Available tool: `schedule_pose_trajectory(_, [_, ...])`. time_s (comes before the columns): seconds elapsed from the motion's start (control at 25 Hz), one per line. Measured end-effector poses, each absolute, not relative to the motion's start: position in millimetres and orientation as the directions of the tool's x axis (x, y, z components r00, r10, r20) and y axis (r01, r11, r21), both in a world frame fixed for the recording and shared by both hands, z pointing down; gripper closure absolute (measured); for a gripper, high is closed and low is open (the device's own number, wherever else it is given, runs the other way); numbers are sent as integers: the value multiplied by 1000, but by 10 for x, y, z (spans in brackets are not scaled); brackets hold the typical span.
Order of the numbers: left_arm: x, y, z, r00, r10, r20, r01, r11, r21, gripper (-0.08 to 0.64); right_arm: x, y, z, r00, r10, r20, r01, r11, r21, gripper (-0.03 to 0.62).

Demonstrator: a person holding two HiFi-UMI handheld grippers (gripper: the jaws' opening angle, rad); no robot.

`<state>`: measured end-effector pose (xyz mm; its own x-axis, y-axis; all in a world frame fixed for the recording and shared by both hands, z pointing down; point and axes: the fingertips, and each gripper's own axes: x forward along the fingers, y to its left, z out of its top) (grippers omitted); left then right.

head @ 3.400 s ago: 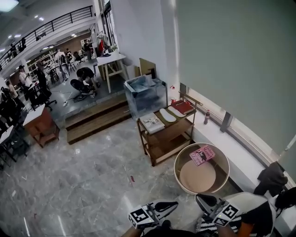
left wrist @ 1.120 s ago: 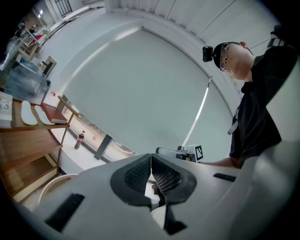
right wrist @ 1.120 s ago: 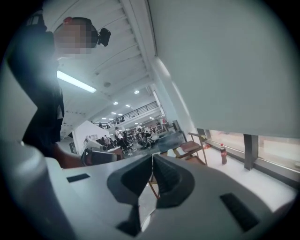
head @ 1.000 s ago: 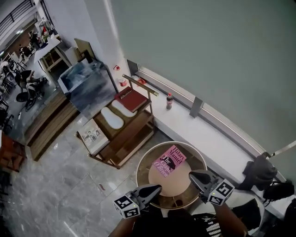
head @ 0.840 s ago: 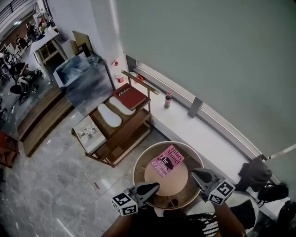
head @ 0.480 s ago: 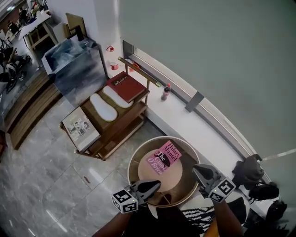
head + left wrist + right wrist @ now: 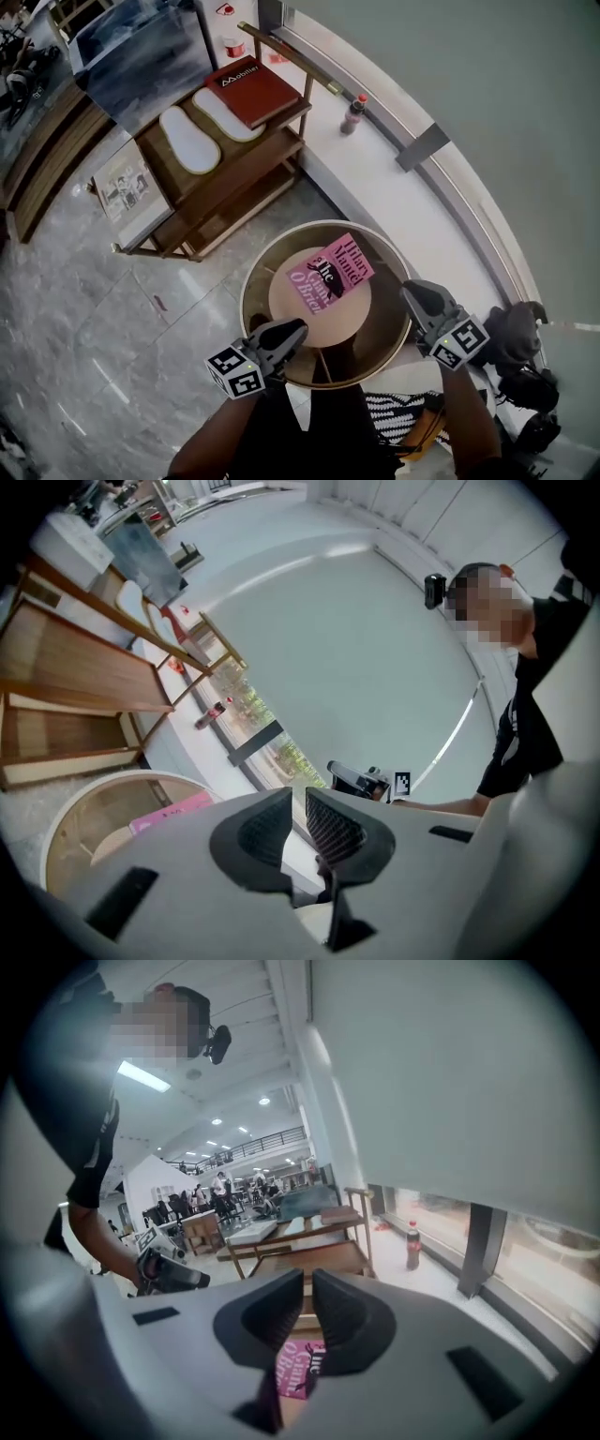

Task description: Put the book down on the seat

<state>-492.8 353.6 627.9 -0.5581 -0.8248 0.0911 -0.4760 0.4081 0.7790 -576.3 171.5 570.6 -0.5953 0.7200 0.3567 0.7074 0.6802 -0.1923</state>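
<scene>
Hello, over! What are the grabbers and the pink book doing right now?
Shut and empty: left gripper, right gripper. Untouched: pink book, inside round seat. Nothing in the way.

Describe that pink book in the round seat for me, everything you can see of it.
The pink book is a slim paperback, closed, front cover up, with white lettering reading Hilary Mantel and a small dark figure in the middle. It sits skewed inside the round tub seat, its lower part on the seat's tan base and its upper edge seemingly against the inner wall. Nothing holds it.
</scene>
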Motion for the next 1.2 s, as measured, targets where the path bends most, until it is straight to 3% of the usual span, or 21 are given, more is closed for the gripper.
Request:
schedule_pose_trajectory(0.2, [-4923,3454,6806,-585,-788,192,-400,486,777,522,-5934,1567,6415,-522,761,385,723,634,-273,561])
schedule_pose_trajectory(0.32, [-4983,3418,7187,-618,-746,247,-317,524,791,448,-5992,1478,6761,-515,764,389,704,636,-316,561])
schedule_pose_trajectory(0.52, [-4954,3385,7805,-646,-683,340,-190,576,795,408,-5937,1444,7455,-455,759,466,691,631,-353,557])
schedule_pose_trajectory(0.64, [-4914,3352,8102,-643,-657,394,-130,600,789,379,-5935,1412,7816,-425,756,497,684,628,-371,505])
schedule_pose_trajectory(1.2, [-4974,3433,8836,-639,-538,550,49,684,727,325,-6134,1436,8781,-354,736,578,633,643,-432,423])
